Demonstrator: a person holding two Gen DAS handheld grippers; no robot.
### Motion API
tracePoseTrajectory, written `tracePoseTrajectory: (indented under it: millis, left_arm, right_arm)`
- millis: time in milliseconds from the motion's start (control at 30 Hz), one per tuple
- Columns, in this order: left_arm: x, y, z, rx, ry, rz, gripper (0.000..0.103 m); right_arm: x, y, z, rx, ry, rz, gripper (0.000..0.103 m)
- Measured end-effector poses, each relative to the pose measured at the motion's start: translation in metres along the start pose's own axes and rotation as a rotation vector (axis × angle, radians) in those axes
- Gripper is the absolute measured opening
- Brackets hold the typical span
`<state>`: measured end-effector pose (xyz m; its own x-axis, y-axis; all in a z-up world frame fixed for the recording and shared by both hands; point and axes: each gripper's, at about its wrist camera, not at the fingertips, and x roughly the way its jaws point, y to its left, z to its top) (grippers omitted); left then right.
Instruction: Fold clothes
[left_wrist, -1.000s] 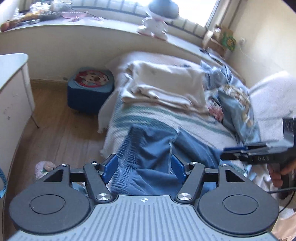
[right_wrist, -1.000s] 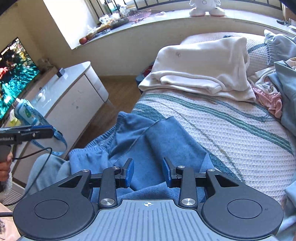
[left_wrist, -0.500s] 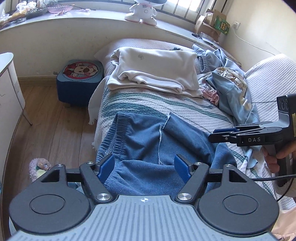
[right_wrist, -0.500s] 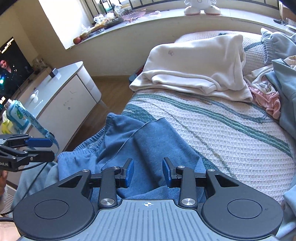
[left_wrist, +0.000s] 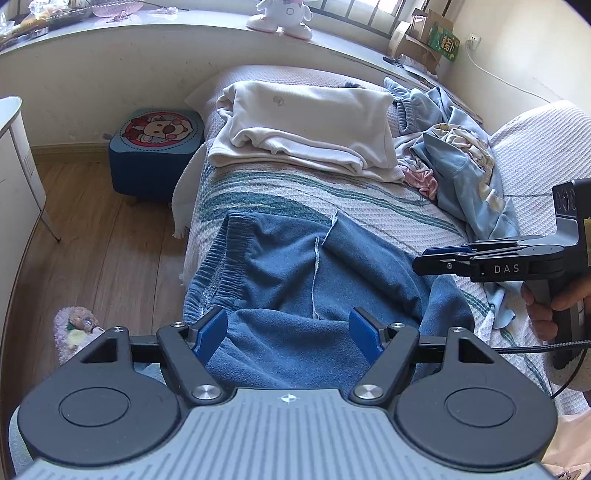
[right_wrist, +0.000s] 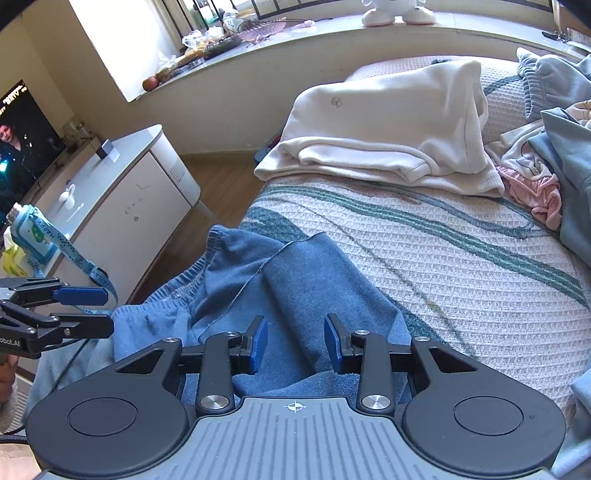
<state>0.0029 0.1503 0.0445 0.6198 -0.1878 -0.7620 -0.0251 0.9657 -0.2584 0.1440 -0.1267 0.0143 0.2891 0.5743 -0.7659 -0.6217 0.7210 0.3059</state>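
We see the blue sweatpants (left_wrist: 295, 273) lying rumpled on the near end of the striped bedspread (left_wrist: 369, 206), waistband toward the floor. Our left gripper (left_wrist: 288, 328) hovers above them, jaws spread wide, pinching nothing. Our right gripper (right_wrist: 293, 341) hangs over the same cloth, jaws partly apart, pads clear. Beyond lies a folded cream garment (left_wrist: 306, 122).
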Motion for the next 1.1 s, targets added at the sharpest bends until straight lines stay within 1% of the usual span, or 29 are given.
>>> tracePoseTrajectory:
  millis: [1100]
  left_arm:
    - [0.0002,-0.0023,-0.0033,-0.002,0.004,-0.009,0.071]
  right_arm:
    - [-0.0019,0.0005,0.0005,0.01,-0.025,0.011,0.034]
